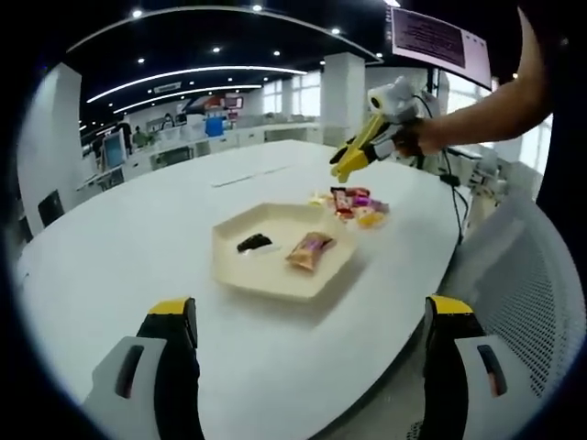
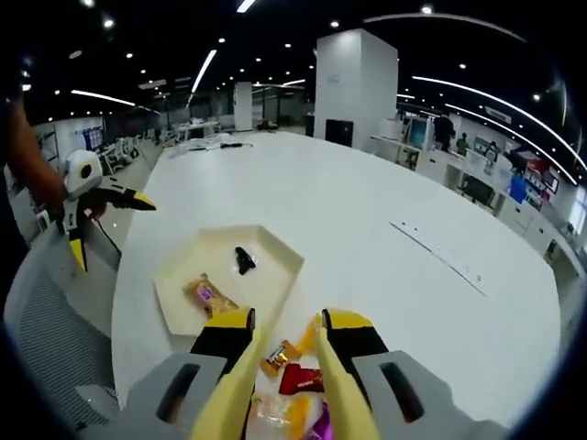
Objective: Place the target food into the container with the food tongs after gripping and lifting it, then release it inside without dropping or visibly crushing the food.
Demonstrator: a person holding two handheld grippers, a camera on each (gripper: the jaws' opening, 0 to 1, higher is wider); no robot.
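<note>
Here, a big white table (image 1: 138,247) is seen, and a mesh chair (image 1: 532,275) stands at its edge. In the left gripper view, a bare arm (image 1: 486,105) is stretched in from the right, high above the table, and the right gripper (image 1: 353,156) is held at its end with its yellow tongs tilted down toward a small pile of wrapped snacks (image 1: 358,203). The tongs look almost shut there. In the right gripper view, the yellow tongs (image 2: 284,385) are seen close together just above the snack pile, but it cannot be told if anything is pinched. The left gripper (image 1: 307,321) is held low near the table edge, with its two jaws spread wide apart and nothing between them; in the right gripper view it is seen off to the left, held open. A cream tray with six sides (image 1: 234,266) is set on the table, just beside the pile. Two things are lying in it: a snack in a brown wrapper (image 1: 310,249) and a small black thing (image 1: 254,243), a little apart from each other.
</note>
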